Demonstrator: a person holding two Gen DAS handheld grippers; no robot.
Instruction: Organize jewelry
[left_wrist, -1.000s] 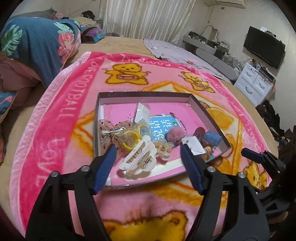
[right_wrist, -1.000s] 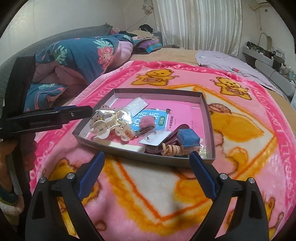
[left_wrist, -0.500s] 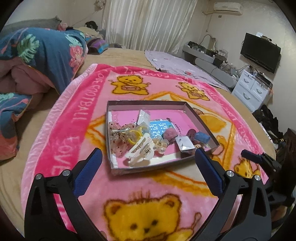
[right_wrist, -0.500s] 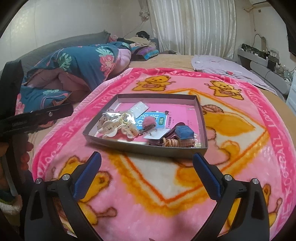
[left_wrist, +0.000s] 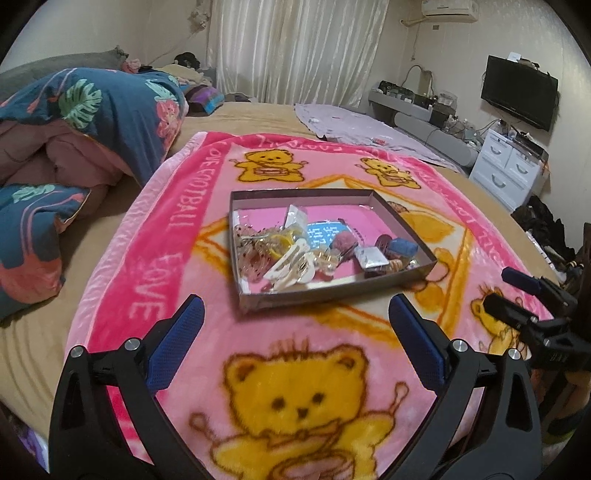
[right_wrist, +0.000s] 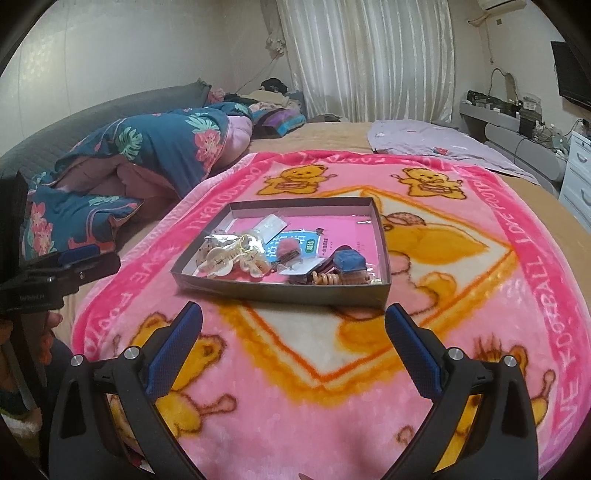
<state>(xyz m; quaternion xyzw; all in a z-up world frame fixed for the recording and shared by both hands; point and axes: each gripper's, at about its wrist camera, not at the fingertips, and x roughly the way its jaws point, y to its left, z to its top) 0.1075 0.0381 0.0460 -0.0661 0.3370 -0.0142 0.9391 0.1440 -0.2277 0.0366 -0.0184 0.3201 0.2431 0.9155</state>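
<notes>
A shallow grey cardboard tray (left_wrist: 332, 293) (right_wrist: 280, 293) with a pink floor lies on the pink bear blanket. Inside it lie a cream hair claw (left_wrist: 291, 264) (right_wrist: 218, 258), yellow and speckled hair pieces (left_wrist: 255, 243), a pink pompom (left_wrist: 343, 240) (right_wrist: 288, 246), a blue box (left_wrist: 402, 246) (right_wrist: 349, 260) and a silver packet (left_wrist: 371, 256). My left gripper (left_wrist: 295, 328) stands open and empty, well short of the tray's near wall. My right gripper (right_wrist: 293, 328) is open and empty too, also short of the tray. Each gripper shows at the side edge of the other's view.
The pink bear blanket (left_wrist: 295, 387) covers a tan bed. A folded floral quilt (left_wrist: 85, 122) lies at the left. A lilac cloth (left_wrist: 362, 125) lies at the far right. White drawers (left_wrist: 513, 166) and a wall television (left_wrist: 521, 90) stand beyond the bed.
Both grippers have drawn back from the tray and risen a little. The left jaws, earlier closer together around the cream hair claw, now stand wide apart with nothing between them.
</notes>
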